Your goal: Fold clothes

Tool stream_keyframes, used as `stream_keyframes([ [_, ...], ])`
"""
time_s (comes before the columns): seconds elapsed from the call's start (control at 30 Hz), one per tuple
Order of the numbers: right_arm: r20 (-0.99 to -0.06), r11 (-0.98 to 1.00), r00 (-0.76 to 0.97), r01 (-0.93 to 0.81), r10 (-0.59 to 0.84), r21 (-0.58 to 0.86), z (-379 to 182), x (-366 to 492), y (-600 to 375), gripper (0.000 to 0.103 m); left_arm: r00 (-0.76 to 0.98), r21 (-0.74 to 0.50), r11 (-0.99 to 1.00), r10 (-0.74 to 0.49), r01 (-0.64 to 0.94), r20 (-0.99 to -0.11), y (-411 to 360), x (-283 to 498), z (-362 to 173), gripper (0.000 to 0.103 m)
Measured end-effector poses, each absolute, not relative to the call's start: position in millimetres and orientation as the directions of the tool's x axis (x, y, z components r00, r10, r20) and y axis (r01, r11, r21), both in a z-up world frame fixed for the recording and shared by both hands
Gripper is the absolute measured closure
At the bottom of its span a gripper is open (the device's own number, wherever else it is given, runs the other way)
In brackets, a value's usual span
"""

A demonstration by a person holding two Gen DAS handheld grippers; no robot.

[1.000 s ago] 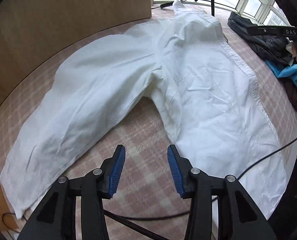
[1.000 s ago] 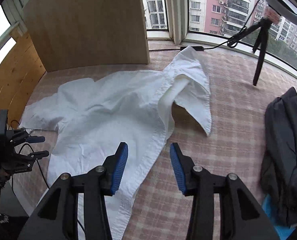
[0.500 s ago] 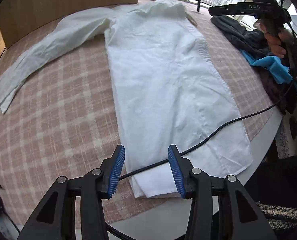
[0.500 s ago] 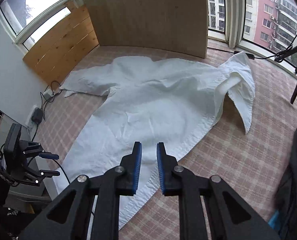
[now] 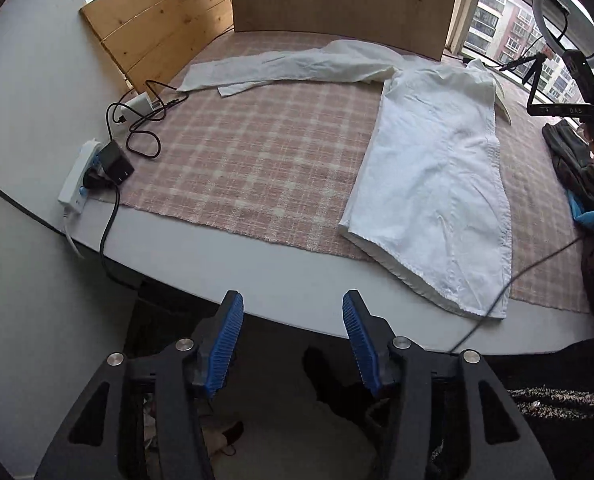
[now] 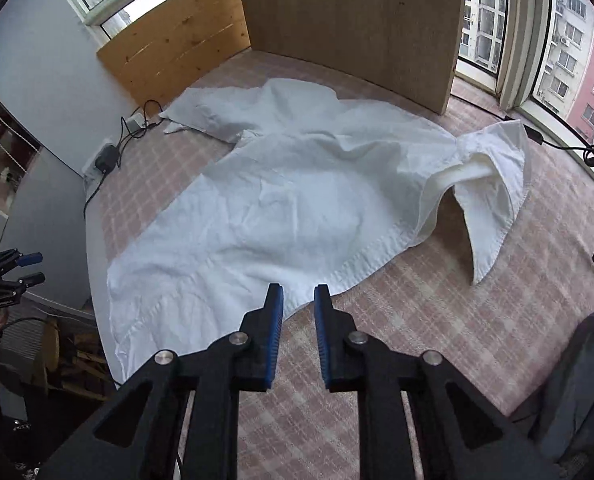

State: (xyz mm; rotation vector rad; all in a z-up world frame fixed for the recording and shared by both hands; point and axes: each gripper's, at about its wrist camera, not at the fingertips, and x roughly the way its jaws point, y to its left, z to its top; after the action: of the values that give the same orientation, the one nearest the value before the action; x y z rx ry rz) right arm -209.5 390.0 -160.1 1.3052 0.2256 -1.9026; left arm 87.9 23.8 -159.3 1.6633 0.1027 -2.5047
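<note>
Garment: white shirt point(image 5: 429, 176) lay flat on the pink plaid cloth point(image 5: 257, 152) covering the worktop point(image 5: 233, 264); hem near the front edge, collar point(image 6: 493, 168) toward the windows.
Progress: judged early. One side looked folded in over the body, giving a straight edge; one sleeve point(image 5: 281, 70) lay stretched out sideways, unfolded. Sleeve fold and crosswise folds remained.
Left tongs point(image 5: 291, 344): roughly half open and opening; nothing between the pads; off the front edge of the worktop, clear of the shirt.
Right tongs point(image 6: 299, 328): narrow gap, opening slightly; empty; tips over the shirt's near edge, contact not resolvable.
Change vs one second earlier: left view had been close over the shirt; it then looked from well back, whole worktop visible. Right tongs had stood wider, then narrowed; shirt itself lay much the same.
Other: dark clothes point(image 5: 573, 160) waited at the right.
</note>
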Motion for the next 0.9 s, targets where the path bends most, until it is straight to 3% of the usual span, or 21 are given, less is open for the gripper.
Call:
stream_keyframes([
  [0.1, -0.86, -0.629, -0.163, 0.748, -0.483, 0.212, -163.2, -205.0, 371.0, 0.081, -0.391, -0.052, -0.991, 0.001, 0.12, -0.92, 34.2, 75.7, -155.5, 0.053],
  [0.3, -0.938, -0.671, -0.169, 0.737, -0.303, 0.084, -235.5, -214.3, 346.6, 0.081, -0.331, -0.184, -0.982, 0.161, 0.039, -0.93, 108.1, 38.5, -184.0, 0.056],
  [0.53, -0.892, -0.776, -0.026, 0.506, -0.451, 0.377, -274.1, -272.7, 396.9, 0.076, -0.265, -0.186, -0.962, 0.237, -0.202, -0.935, 221.0, 27.9, -200.2, 0.049],
  [0.67, -0.867, -0.808, -0.088, 0.419, -0.49, 0.415, -279.4, -310.7, 404.8, 0.076, -0.189, -0.106, -0.961, 0.157, -0.255, -0.969, 248.8, 14.9, -228.4, 0.049],
  [0.9, -0.811, -0.792, -0.179, 0.408, -0.557, 0.454, -265.7, -369.4, 405.8, 0.077, -0.165, -0.088, -0.965, 0.131, -0.246, -0.978, 244.3, 13.6, -233.4, 0.049],
])
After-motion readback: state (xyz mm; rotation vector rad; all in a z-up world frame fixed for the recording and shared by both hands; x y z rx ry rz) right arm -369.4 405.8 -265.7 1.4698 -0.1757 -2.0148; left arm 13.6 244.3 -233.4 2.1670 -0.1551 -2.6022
